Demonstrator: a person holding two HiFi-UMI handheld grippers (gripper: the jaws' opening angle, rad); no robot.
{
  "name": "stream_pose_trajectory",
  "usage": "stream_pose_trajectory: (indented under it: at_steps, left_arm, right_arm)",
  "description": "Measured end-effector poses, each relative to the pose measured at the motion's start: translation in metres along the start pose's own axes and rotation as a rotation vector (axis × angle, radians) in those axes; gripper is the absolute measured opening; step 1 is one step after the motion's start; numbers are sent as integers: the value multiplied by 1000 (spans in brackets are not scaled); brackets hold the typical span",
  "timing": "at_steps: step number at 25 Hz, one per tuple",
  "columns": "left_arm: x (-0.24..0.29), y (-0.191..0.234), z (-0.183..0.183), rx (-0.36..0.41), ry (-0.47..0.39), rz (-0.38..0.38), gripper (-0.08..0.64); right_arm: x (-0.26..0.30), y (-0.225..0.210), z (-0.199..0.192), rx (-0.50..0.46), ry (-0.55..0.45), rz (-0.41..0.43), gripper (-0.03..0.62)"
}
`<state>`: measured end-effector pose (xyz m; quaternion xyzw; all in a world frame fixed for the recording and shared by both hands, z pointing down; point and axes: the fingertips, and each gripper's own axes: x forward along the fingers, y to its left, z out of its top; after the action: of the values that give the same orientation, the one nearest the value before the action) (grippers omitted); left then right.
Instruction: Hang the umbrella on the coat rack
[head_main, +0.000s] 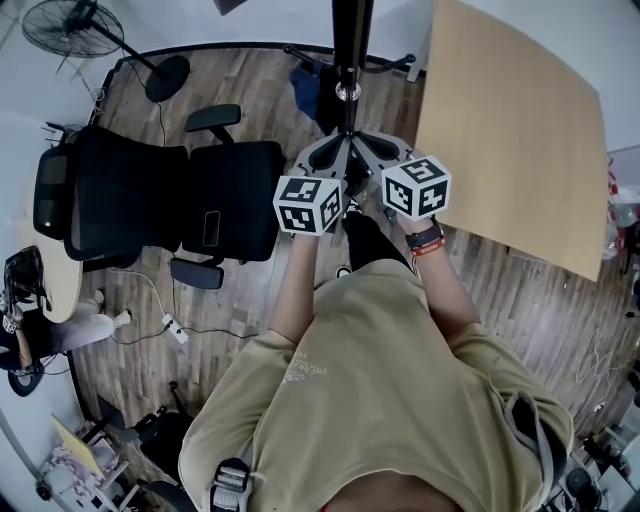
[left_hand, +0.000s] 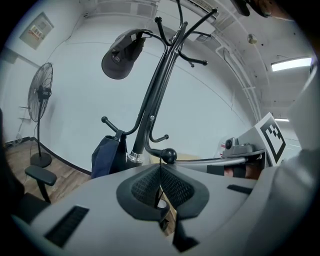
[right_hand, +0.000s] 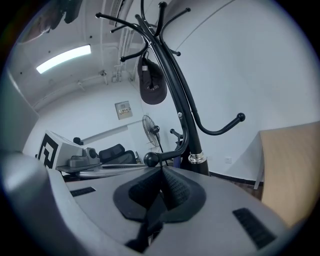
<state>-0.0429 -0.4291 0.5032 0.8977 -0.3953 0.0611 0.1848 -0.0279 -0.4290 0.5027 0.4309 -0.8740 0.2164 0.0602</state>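
Observation:
The black coat rack (head_main: 350, 50) stands straight ahead, its pole (left_hand: 155, 95) and curved hooks filling both gripper views. My left gripper (left_hand: 160, 167) and right gripper (right_hand: 162, 170) sit side by side just under a low hook's ball tip (left_hand: 169, 155), the same ball tip (right_hand: 151, 159) showing left of the right gripper. Both pairs of jaws are shut on a thin black strap (left_hand: 160, 161) that runs up to that ball. A long black shape, apparently the umbrella (head_main: 362, 235), hangs below, between my forearms. The jaws hide most of it.
A dark cap (left_hand: 122, 55) hangs on a high hook and a navy bag (left_hand: 107, 152) on a low one. A black office chair (head_main: 170, 200) stands left, a wooden tabletop (head_main: 510, 130) right, a floor fan (head_main: 80, 30) far left. A cable and power strip (head_main: 175, 330) lie on the floor.

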Motion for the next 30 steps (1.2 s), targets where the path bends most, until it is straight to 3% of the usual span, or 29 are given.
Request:
stream_pose_trajectory:
  at_steps: [8, 15, 30]
  left_arm:
    - [-7, -4, -6, 18, 10, 37, 25]
    - [-31, -13, 2, 11, -36, 64, 25]
    - [-84, -59, 29, 36, -178, 68, 25]
  right_arm:
    - [-12, 1, -1, 28, -25, -20, 15]
    - [-38, 10, 8, 53, -86, -31, 15]
    - [-110, 34, 18, -53, -204, -120, 15]
